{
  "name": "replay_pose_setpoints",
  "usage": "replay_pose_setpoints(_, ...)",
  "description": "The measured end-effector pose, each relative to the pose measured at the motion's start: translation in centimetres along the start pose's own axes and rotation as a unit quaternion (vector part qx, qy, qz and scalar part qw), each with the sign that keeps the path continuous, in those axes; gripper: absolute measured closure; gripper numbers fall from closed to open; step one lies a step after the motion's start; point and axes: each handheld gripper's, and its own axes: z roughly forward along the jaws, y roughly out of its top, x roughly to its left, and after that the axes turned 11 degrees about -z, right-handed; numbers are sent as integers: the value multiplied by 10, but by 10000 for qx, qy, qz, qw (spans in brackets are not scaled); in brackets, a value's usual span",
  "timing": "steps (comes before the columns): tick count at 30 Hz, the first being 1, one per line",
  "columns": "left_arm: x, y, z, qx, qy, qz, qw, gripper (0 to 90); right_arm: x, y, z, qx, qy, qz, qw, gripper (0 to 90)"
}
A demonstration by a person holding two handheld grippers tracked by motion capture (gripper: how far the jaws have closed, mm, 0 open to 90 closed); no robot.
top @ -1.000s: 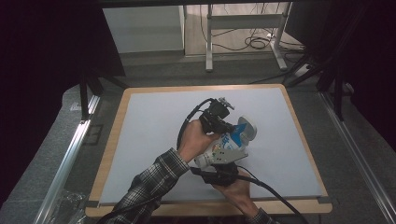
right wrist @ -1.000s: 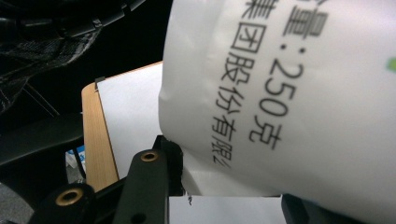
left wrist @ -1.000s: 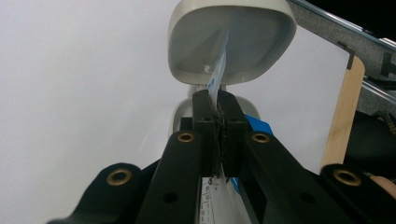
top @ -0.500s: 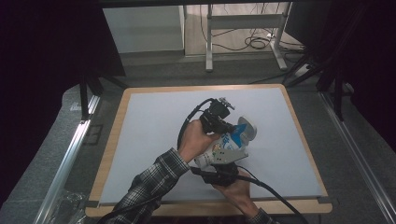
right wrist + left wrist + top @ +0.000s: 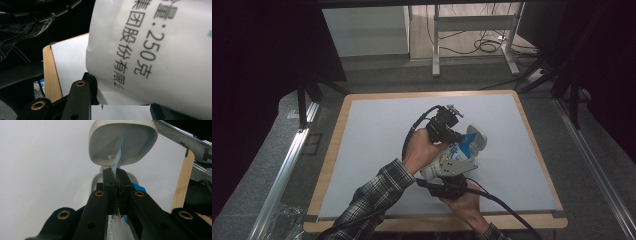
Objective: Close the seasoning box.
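The left hand-held gripper [image 5: 115,178] is closed on the thin top edge of the bag [image 5: 457,152], and the right hand-held gripper [image 5: 451,184] grips its bottom, so the bag hangs over the bench [image 5: 372,130], tipped toward a white bowl [image 5: 122,142]. If the thin edge slips or tears, the contents could spill beside the bowl.

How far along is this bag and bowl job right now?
Done: both tongs have the white bag; the left tongs are shut on its upper edge, the right tongs grip its lower end. In hand: the bag is tipped toward the bowl. Left: the bowl still looks empty.
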Motion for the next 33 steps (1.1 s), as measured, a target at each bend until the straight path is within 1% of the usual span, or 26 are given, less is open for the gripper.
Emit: replay_pose_setpoints(33,0,1,0,26,23,2,10000,880,0,1,0,-38,10,26,10000,644)
